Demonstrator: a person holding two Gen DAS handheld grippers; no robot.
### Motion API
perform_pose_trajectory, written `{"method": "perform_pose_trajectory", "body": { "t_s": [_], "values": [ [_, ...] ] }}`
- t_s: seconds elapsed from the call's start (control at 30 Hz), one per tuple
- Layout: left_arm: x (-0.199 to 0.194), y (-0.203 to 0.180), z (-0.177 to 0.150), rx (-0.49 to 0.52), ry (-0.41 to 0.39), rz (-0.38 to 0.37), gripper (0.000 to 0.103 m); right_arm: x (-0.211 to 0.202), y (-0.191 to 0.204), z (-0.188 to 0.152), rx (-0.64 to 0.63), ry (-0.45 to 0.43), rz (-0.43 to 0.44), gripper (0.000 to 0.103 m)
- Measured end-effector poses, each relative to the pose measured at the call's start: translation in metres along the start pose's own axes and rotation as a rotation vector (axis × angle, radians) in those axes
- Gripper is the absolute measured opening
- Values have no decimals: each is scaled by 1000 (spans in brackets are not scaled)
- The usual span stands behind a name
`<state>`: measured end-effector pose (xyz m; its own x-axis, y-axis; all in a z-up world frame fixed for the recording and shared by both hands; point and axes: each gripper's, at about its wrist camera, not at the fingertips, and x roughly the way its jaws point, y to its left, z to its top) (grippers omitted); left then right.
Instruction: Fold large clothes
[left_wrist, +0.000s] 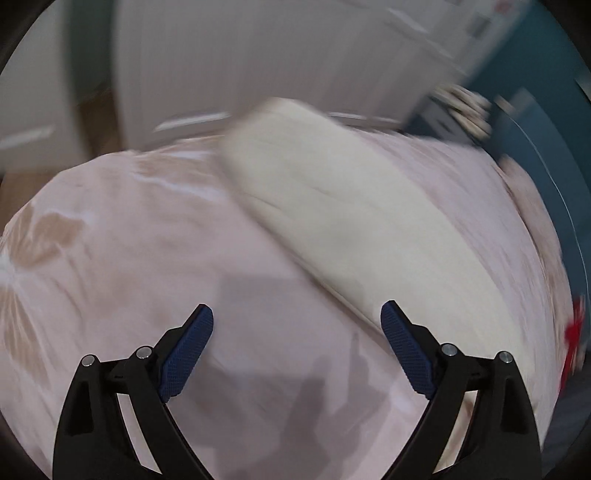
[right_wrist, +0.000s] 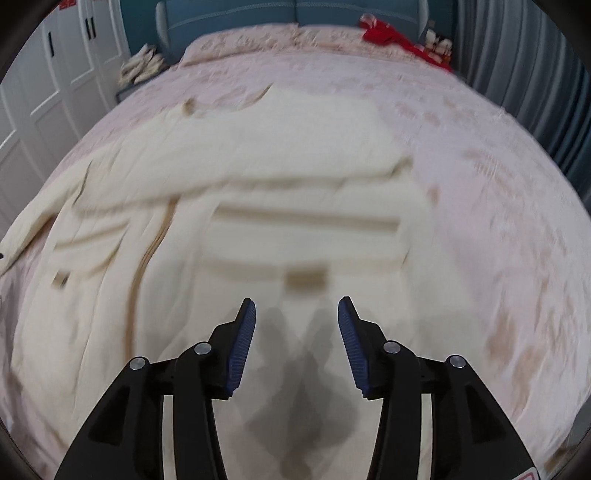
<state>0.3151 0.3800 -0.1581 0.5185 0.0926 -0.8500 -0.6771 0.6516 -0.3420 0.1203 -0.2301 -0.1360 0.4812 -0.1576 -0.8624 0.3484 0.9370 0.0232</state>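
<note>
Spread wide and empty, the left gripper (left_wrist: 297, 343) hangs over the pink floral bedspread (left_wrist: 122, 251), with a long folded edge of the cream garment (left_wrist: 354, 221) running diagonally just beyond its right finger; this view is badly smeared. From the right wrist, the right gripper (right_wrist: 297, 343) stands partly parted, pinching nothing, above the cream garment (right_wrist: 236, 206), spread rumpled across the bedspread (right_wrist: 491, 177). To fold cleanly, I would take matching edges with both grippers, pinch only one layer, and lift together.
</note>
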Motion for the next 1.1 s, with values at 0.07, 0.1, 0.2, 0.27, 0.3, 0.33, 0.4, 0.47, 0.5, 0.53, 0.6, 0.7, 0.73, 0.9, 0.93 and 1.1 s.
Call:
{"method": "perform_pose_trajectory", "body": {
  "t_s": [0.07, 0.1, 0.2, 0.27, 0.3, 0.33, 0.4, 0.47, 0.5, 0.53, 0.6, 0.7, 0.73, 0.9, 0.93, 1.1],
  "values": [
    [4, 22, 22, -75, -11, -35, 88, -2, 12, -15, -8, 44, 14, 46],
    [5, 27, 31, -101, -15, -52, 88, -3, 16, -20, -18, 51, 12, 46],
    [15, 29, 48, -136, 12, -106, 89, -7, 34, -30, -72, 61, -2, 47],
    [22, 26, 56, -143, 25, -116, 80, -9, 41, -33, -92, 70, 1, 48],
    [23, 23, 59, -141, 29, -131, 70, -10, 43, -34, -94, 74, 3, 48],
    [24, 16, 62, -128, 52, -176, 43, -11, 46, -36, -97, 77, 5, 48],
    [20, -2, 67, -89, 72, -202, 14, -14, 49, -37, -102, 77, 9, 48],
    [-3, -28, 70, -14, 25, -250, 7, -16, 50, -37, -102, 73, 17, 48],
    [-23, -50, 69, 45, -7, -282, 6, -17, 49, -37, -98, 72, 21, 48],
    [-46, -78, 64, 114, -40, -327, 6, -18, 48, -36, -91, 72, 26, 48],
    [-88, -132, 51, 241, -85, -409, 5, -19, 45, -36, -72, 69, 42, 48],
    [-160, -223, 1, 440, -116, -569, 5, -23, 40, -34, -55, 60, 57, 48],
    [-183, -254, -24, 513, -122, -619, 5, -25, 38, -33, -49, 55, 63, 48],
    [-243, -352, -167, 744, -8, -815, 22, -37, 21, -28, -26, 18, 63, 49],
    [-242, -360, -200, 756, 38, -837, 45, -39, 16, -27, -23, 11, 58, 50],
    [-185, -351, -302, 720, 270, -777, 72, -42, -14, -21, 21, -14, 39, 53]
  ]
}}
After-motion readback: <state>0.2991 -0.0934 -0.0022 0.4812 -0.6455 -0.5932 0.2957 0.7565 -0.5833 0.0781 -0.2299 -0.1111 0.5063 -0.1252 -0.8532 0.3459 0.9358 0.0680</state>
